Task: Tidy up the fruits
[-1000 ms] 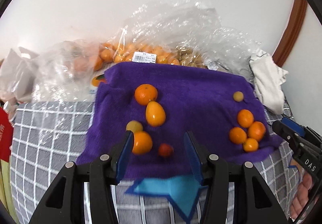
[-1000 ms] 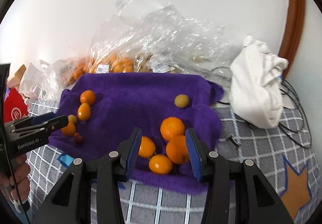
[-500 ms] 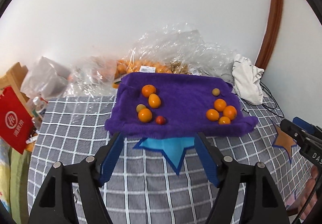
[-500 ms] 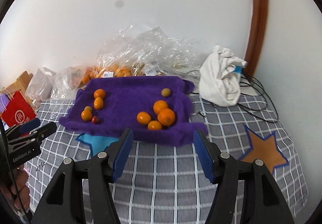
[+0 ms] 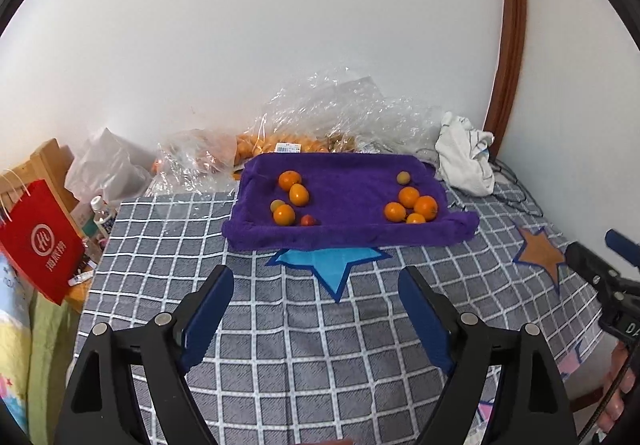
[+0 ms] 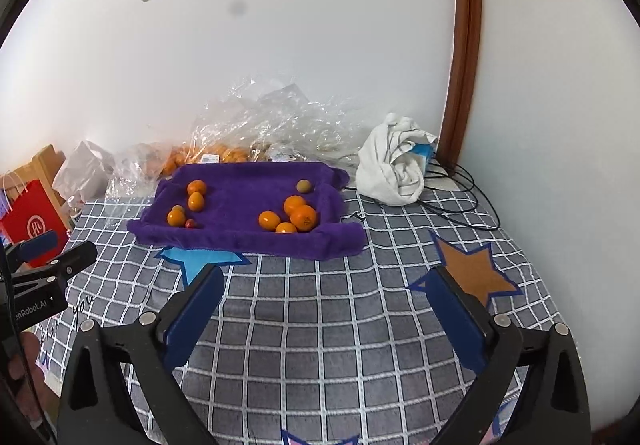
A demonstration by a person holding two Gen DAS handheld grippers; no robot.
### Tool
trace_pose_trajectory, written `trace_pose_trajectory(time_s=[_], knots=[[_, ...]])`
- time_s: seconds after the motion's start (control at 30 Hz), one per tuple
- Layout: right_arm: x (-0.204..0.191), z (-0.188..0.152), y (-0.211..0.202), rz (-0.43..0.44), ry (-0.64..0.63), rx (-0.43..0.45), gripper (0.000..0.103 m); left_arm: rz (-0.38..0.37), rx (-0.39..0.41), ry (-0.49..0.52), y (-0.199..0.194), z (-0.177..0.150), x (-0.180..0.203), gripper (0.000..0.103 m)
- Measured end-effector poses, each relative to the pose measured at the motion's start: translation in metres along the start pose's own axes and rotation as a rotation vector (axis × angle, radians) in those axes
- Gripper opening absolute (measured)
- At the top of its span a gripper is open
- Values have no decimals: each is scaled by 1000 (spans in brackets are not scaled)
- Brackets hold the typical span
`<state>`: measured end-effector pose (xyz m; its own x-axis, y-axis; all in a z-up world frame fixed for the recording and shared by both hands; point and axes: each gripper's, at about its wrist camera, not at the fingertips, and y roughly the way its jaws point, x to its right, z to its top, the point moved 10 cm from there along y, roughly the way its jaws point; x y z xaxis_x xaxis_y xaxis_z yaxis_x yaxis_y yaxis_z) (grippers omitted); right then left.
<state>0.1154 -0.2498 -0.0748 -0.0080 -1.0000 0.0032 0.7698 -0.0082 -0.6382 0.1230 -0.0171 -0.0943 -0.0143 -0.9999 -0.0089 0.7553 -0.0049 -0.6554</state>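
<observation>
Both grippers sit over the checked bedcover (image 5: 280, 345), well short of the purple towel (image 5: 348, 189) — left gripper (image 5: 316, 285) jaws opening, nothing between them; right gripper (image 6: 328, 285) jaws opening too, already wide, also empty. Fruit lies on the towel in two clusters: left group (image 5: 290, 197) (oranges, a yellow-green one, one small red) and right group (image 5: 412, 205) (four oranges touching, one yellow-green fruit (image 6: 304, 186) apart behind them). Clear plastic bags (image 6: 248, 133) with more oranges sit behind the towel against the wall.
</observation>
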Motion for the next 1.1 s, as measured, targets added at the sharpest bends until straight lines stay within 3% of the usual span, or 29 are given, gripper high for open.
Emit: trace_pose_trajectory(time_s=[1.1], knots=[[0,-6,-17,7,8,26,100,20,13,-23,-8,-12,-5,84]])
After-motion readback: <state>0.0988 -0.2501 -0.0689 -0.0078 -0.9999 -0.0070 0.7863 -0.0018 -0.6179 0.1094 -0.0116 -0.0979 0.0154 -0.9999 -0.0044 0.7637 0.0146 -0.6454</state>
